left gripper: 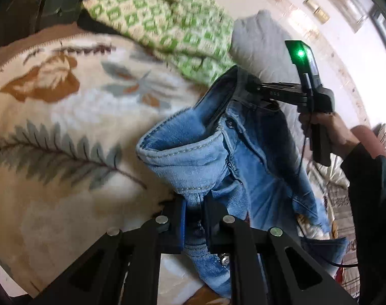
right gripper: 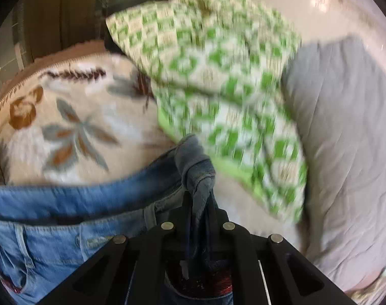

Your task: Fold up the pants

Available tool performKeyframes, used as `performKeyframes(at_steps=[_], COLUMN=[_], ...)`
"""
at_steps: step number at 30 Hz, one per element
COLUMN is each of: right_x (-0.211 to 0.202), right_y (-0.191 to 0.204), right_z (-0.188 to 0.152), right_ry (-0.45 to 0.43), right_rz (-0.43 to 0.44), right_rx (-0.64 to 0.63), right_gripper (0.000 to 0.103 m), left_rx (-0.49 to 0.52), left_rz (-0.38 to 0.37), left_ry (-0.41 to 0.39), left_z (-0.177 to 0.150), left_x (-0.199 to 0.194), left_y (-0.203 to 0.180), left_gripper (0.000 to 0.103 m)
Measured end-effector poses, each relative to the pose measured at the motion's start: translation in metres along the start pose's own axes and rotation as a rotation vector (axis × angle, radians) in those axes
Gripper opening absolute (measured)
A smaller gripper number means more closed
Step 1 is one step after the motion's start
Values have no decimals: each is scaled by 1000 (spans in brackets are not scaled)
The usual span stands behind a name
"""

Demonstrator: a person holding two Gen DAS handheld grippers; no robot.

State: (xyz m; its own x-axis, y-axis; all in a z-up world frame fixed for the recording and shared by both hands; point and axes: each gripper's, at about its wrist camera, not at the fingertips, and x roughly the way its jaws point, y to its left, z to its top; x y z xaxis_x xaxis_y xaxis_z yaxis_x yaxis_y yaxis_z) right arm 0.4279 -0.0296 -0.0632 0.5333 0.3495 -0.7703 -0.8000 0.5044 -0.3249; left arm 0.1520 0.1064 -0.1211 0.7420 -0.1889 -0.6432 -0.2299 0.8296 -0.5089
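Blue denim pants hang in the air above a floral blanket, held by both grippers. My left gripper is shut on a bunched part of the waistband. My right gripper shows in the left wrist view, shut on the other end of the waistband, higher and farther away. In the right wrist view my right gripper pinches a dark twisted fold of the pants, which stretch off to the left.
A green-and-white patterned pillow and a grey pillow lie at the head of the bed. The cream floral blanket covers the bed. A white wall stands to the right.
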Motion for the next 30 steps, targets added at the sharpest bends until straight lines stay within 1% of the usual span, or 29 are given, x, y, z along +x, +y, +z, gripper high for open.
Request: performKeyframes(at_steps=[1, 2, 4, 6, 7, 9, 10, 11, 12, 13, 15, 16, 17, 18, 19, 20, 21, 22, 23, 24, 25, 27, 28, 30], right_x=[-5, -11, -20, -27, -30, -34, -33, -30, -24, -13, 21, 41, 54, 65, 72, 70, 65, 60, 50, 39, 19, -17, -39, -76], right_y=[1, 2, 6, 12, 16, 23, 26, 31, 37, 45, 56, 62, 67, 72, 77, 76, 73, 68, 61, 55, 46, 29, 21, 8], right_z=[8, 20, 43, 59, 70, 84, 89, 95, 101, 106, 114, 116, 117, 117, 118, 116, 117, 119, 121, 122, 123, 119, 113, 102], right_ry=[-24, -61, -123, -170, -209, -278, -293, -296, -285, -253, -140, -75, -28, 4, 10, -13, -31, -40, -50, -71, -104, -148, -168, -197], right_rz=[-10, -20, -29, -38, -40, -27, -17, -8, -7, -2, 9, 15, 7, -32, -105, -123, -129, -131, -135, -146, -161, -172, -181, -200], right_rx=[-7, -11, -12, -16, -11, 11, 21, 23, 13, 1, 1, 9, 12, 11, 9, 16, 34, 57, 76, 89, 108, 147, 165, 191], right_gripper=[8, 8, 8, 8, 8, 8, 8, 8, 8, 8, 9, 15, 23, 54, 80, 81, 82, 91, 95, 98, 98, 98, 98, 98], left_rx=[10, 10, -1, -18, -12, 10, 21, 27, 16, 0, -65, -122, -155, -186, -209, -217, -226, -225, -227, -229, -231, -229, -209, -175], left_rz=[1, -3, -2, -7, 2, 14, 22, 36, 49, 60, 120, 161, 185, 219, 255, 262, 268, 272, 271, 271, 278, 286, 291, 294], left_ry=[-43, -70, -142, -200, -253, -329, -370, -387, -372, -345, -235, -167, -140, -120, -107, -101, -103, -117, -129, -164, -228, -351, -399, -445], left_z=[4, 8, 15, 20, 21, 21, 20, 20, 22, 23, 26, 27, 26, 26, 26, 24, 22, 21, 20, 20, 20, 17, 16, 15], left_x=[-9, -15, -31, -46, -57, -72, -80, -83, -81, -77, -56, -43, -38, -35, -33, -32, -33, -36, -39, -44, -53, -73, -81, -86], left_y=[-1, -2, 1, 6, 6, 5, 4, 5, 8, 12, 29, 44, 52, 60, 65, 67, 68, 65, 65, 63, 60, 55, 49, 40], left_gripper=[11, 11, 11, 11, 11, 11, 11, 11, 11, 11, 11, 11, 12, 13, 13, 16, 28, 38, 72, 101, 103, 103, 103, 103])
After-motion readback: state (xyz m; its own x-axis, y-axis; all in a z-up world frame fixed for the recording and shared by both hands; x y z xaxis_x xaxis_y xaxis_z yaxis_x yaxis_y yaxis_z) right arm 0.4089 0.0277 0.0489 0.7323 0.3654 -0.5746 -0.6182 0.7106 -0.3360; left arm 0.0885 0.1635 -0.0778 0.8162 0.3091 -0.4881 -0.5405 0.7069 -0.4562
